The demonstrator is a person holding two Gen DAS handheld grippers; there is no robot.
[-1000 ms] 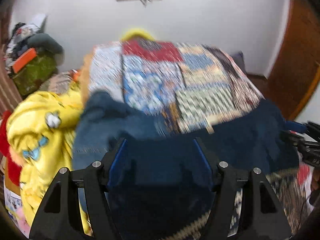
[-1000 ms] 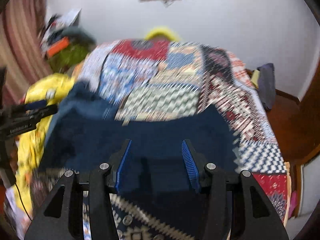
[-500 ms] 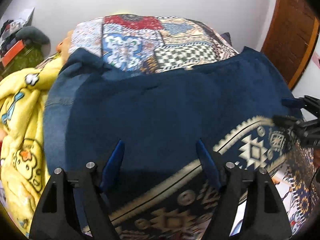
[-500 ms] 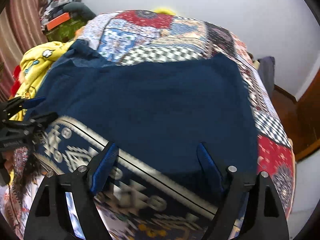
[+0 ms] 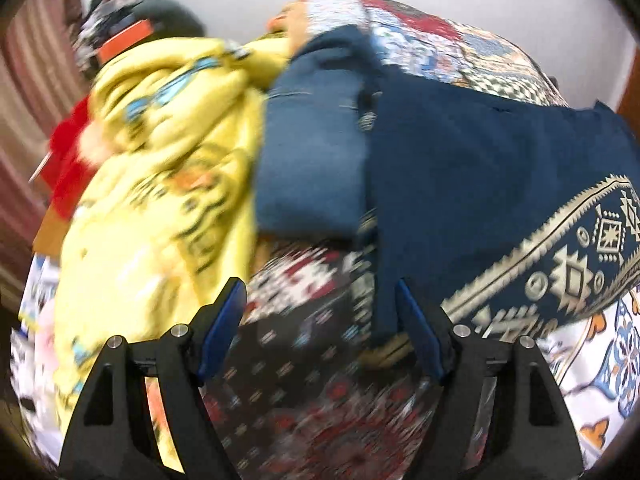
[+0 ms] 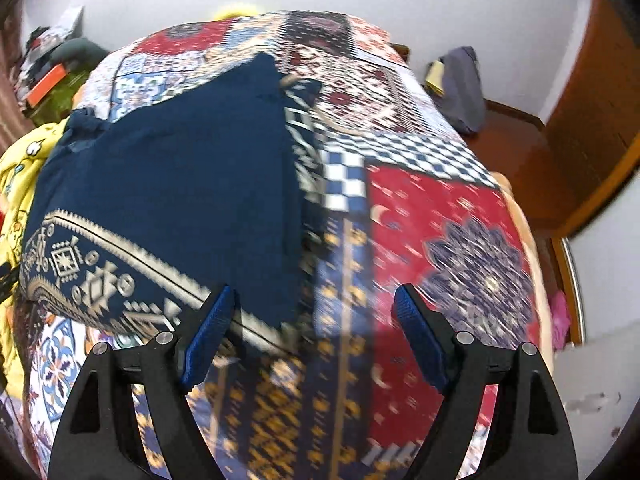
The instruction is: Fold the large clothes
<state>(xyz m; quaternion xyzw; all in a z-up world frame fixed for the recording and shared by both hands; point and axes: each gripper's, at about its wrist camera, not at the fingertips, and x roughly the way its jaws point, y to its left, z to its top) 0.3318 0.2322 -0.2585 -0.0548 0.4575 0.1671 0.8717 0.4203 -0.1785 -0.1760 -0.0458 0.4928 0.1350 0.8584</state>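
Observation:
A large navy garment with a gold patterned border [image 5: 480, 168] lies spread flat on the patchwork bed; it also shows in the right wrist view [image 6: 172, 176]. My left gripper [image 5: 320, 328] is open and empty, just off the garment's left edge, over the bedspread. My right gripper [image 6: 314, 332] is open and empty, just off the garment's right edge. A lighter blue denim piece [image 5: 316, 152] lies under the garment's left side.
A yellow printed blanket [image 5: 160, 184] is heaped to the left of the bed, with red cloth [image 5: 68, 152] beside it. The patchwork bedspread [image 6: 432, 216] covers the bed. A grey bag [image 6: 464, 88] sits on the wooden floor at the right.
Both grippers opened and let go of the navy garment, which now lies flat. The left gripper swung left off its edge, the right gripper swung right off its edge.

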